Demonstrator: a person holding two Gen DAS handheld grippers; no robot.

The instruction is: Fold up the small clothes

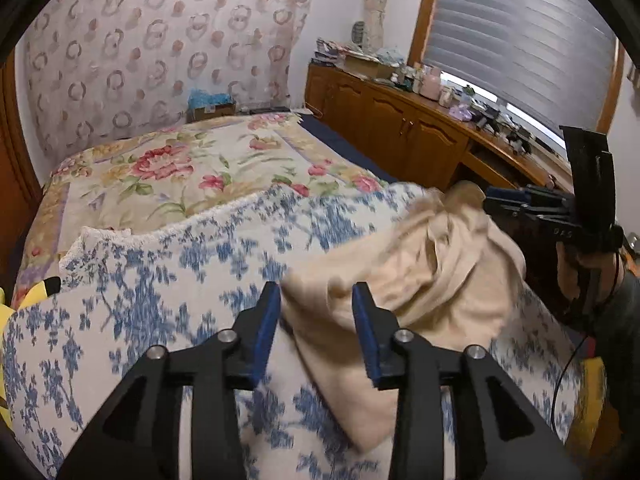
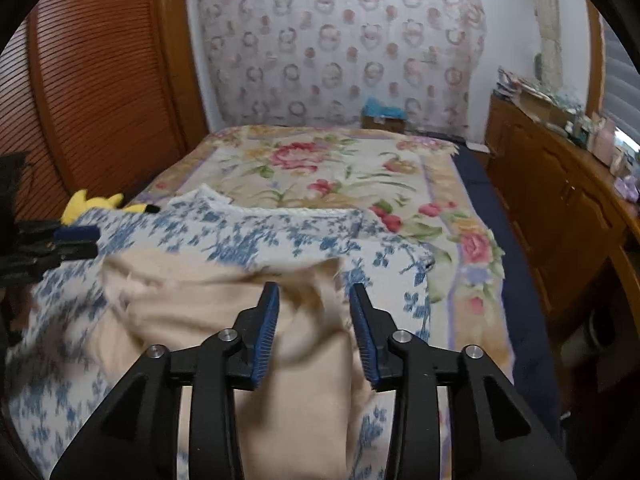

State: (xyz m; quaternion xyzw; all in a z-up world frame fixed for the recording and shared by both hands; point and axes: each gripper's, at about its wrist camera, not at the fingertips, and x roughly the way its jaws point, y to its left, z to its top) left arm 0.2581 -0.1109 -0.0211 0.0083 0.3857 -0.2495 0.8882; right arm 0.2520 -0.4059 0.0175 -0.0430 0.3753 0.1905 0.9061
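A beige garment (image 1: 420,280) lies crumpled on a blue-and-white flowered cloth (image 1: 160,280) spread over the near end of the bed. My left gripper (image 1: 316,290) is open just above the garment's left corner, and the fabric shows between its blue pads without being pinched. The right gripper (image 1: 490,200) hovers past the garment's far right edge, held by a hand (image 1: 580,272). In the right wrist view my right gripper (image 2: 314,290) is open over the garment (image 2: 200,304), with nothing gripped. The left gripper (image 2: 94,240) sits at that view's left edge.
The bed has a rose-patterned cover (image 2: 340,168). A yellow plush toy (image 2: 92,204) lies at its left side by a louvred wooden door (image 2: 100,80). A cluttered wooden cabinet (image 1: 400,120) runs along the right. A cardboard box (image 2: 382,118) stands by the far wall.
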